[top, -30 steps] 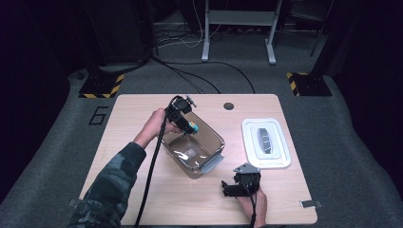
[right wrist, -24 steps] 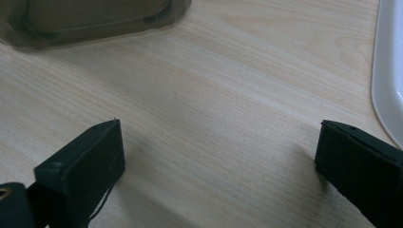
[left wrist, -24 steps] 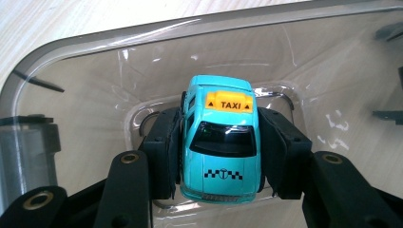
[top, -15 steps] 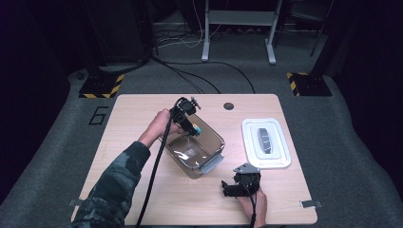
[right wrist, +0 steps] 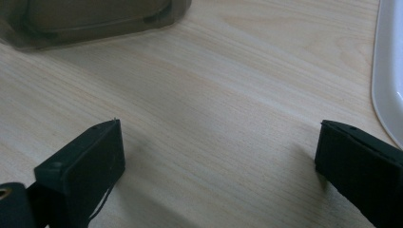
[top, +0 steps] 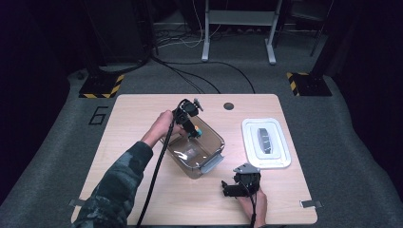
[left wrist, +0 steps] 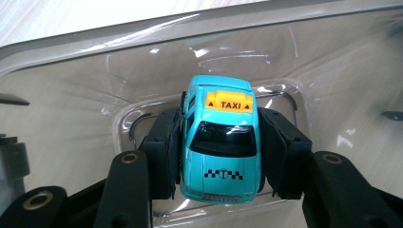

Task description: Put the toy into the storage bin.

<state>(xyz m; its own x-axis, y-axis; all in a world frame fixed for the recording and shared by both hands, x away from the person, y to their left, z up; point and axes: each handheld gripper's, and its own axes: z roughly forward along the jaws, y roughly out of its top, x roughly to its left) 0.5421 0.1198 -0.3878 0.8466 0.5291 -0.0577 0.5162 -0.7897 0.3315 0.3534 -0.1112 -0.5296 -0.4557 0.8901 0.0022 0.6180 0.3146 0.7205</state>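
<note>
A turquoise toy taxi [left wrist: 221, 137] with a yellow TAXI sign is clamped between the jaws of my left gripper [left wrist: 219, 156]. In the high view the left gripper [top: 192, 127] holds the taxi [top: 196, 131] over the far rim of a clear brownish plastic container [top: 187, 164] at the table's middle. The container's bottom [left wrist: 85, 123] lies below the car. My right gripper [top: 229, 189] rests near the front edge, open, with bare wood between its fingers [right wrist: 85, 166].
A white lid [top: 279, 159] with a dark grey insert [top: 265, 140] lies right of the container; its edge [right wrist: 387, 85] shows beside my right gripper. A round hole [top: 228, 106] sits near the table's far edge. Cables trail from both grippers toward the front.
My left gripper has carried the taxi to the right and down toward the container's opening. The right gripper has stayed still.
</note>
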